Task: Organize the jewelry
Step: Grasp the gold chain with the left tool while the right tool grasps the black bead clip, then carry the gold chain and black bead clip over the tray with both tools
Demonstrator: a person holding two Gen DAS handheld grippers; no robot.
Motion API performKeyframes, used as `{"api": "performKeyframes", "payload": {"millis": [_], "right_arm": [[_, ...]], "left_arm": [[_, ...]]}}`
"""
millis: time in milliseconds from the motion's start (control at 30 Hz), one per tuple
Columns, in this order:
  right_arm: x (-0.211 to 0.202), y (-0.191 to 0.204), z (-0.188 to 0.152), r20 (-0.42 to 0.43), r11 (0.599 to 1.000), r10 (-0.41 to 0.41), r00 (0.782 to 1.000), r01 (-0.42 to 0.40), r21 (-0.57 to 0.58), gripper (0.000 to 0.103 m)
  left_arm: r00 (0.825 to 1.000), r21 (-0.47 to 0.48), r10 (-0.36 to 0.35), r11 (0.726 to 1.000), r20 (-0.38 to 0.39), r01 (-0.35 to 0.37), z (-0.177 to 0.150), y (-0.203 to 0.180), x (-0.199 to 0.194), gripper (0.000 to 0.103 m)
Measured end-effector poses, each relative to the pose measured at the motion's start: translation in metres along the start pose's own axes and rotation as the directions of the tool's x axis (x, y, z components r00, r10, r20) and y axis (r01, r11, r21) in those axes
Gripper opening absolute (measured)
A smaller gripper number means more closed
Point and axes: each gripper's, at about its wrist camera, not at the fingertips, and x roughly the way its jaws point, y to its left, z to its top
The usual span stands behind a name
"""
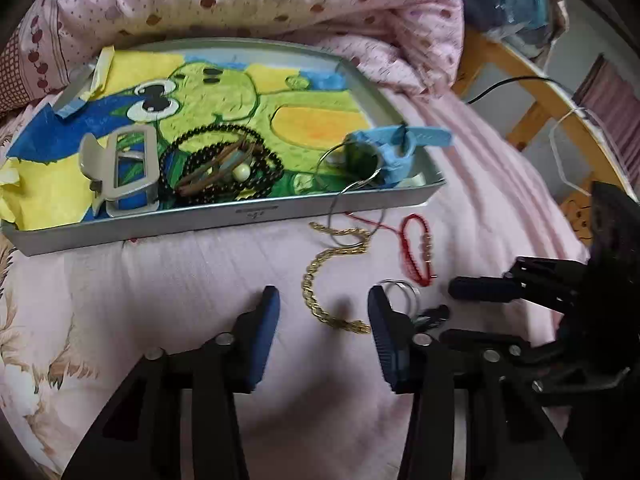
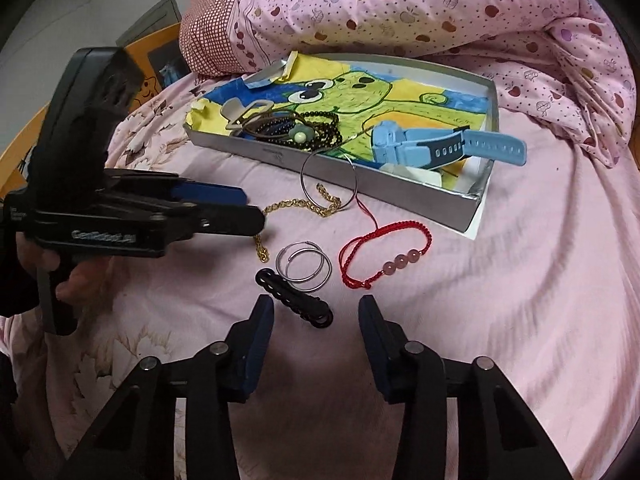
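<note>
Inside tray [image 2: 424,192]: grey claw clip [image 1: 120,168], black bead strands [image 1: 224,168], blue watch [image 2: 432,146].
Left gripper [image 1: 324,304]: spread, empty.
Right gripper [image 2: 316,312]: spread, empty.

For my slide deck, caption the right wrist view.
Open right gripper above black hair clip; silver hoops, red bracelet outside tray.

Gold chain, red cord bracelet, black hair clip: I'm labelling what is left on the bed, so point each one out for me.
Gold chain [image 1: 310,276]: left wrist view, on its middle links.
Red cord bracelet [image 2: 402,259]: right wrist view, on its pink beads.
Black hair clip [image 2: 296,298]: right wrist view, on its middle.
</note>
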Motion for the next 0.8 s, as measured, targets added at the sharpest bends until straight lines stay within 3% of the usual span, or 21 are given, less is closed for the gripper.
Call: {"api": "performKeyframes", "payload": {"millis": [233,267,400,533,800], "right_arm": [[0.010,0.005,-0.001,-0.015,0.999,-0.012,1.000,0.012,-0.039,0.039],[0.011,0.006,-0.001,-0.015,0.999,-0.013,1.000,0.012,-0.043,0.034],[0.014,0.009,-0.002,-0.022,0.998,-0.021,1.000,0.019,-0.062,0.021],[0.013,0.013,-0.003,-0.026,0.996,-0.020,0.999,0.017,-0.086,0.017],[0.008,0.020,-0.002,-0.035,0.992,-0.023,0.999,0.019,-0.125,0.017]], "left_arm": [[0.999,-0.004,0.019,1.000,-0.032,-0.019,0.004,0.002,0.010,0.035],[0.999,0.009,0.036,0.999,-0.036,-0.036,0.005,0.001,0.011,0.033],[0.991,0.096,0.120,0.989,-0.053,-0.114,0.008,-0.009,0.017,0.018],[0.987,0.151,0.149,0.979,-0.062,-0.138,0.007,-0.014,0.019,0.003],[0.986,0.154,0.164,0.975,-0.025,-0.158,-0.005,-0.016,0.007,0.003]]}}
